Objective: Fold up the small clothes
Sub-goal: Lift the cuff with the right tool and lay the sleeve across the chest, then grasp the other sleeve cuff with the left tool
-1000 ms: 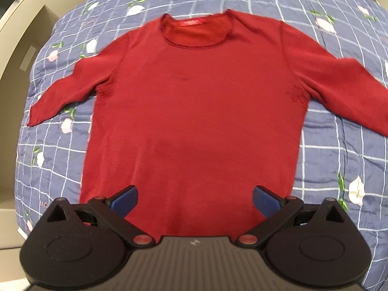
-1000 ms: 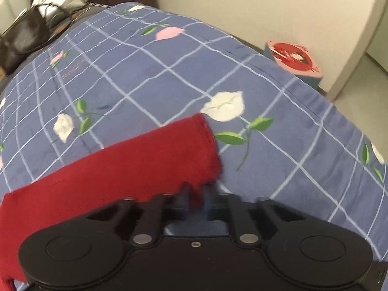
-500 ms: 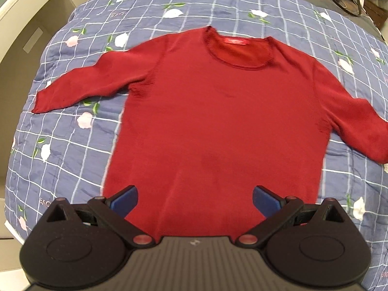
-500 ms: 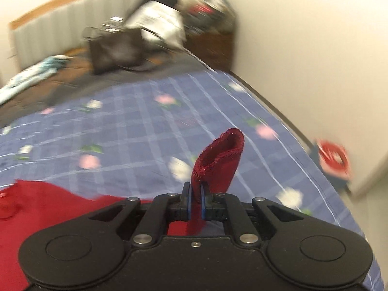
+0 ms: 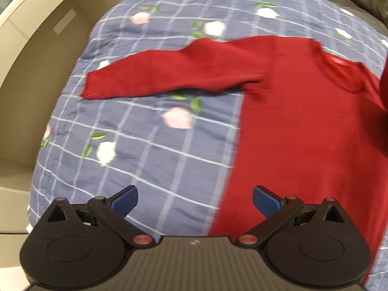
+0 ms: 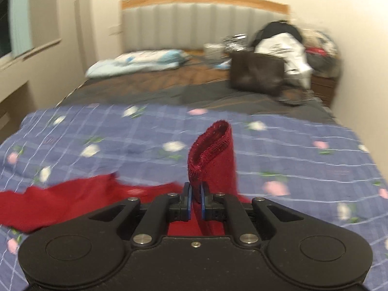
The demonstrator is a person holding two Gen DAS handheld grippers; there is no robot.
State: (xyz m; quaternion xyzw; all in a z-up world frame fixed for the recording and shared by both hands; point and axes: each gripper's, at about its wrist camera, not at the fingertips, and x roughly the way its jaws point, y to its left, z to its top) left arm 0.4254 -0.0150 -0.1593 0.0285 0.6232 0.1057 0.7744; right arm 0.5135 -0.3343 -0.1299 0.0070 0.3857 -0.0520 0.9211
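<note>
Jaws of right gripper [image 6: 195,200] pinching red sweater's [image 5: 303,131] upright cuff [image 6: 212,152].

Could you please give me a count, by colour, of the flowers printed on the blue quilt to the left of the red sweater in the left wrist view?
On the quilt, left of the sweater body and below its outstretched sleeve:
Pink flowers: 2
White flowers: 1
Total: 3

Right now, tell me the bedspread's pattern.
Blue bedspread with a white grid and flowers; clearest in the left wrist view.
</note>
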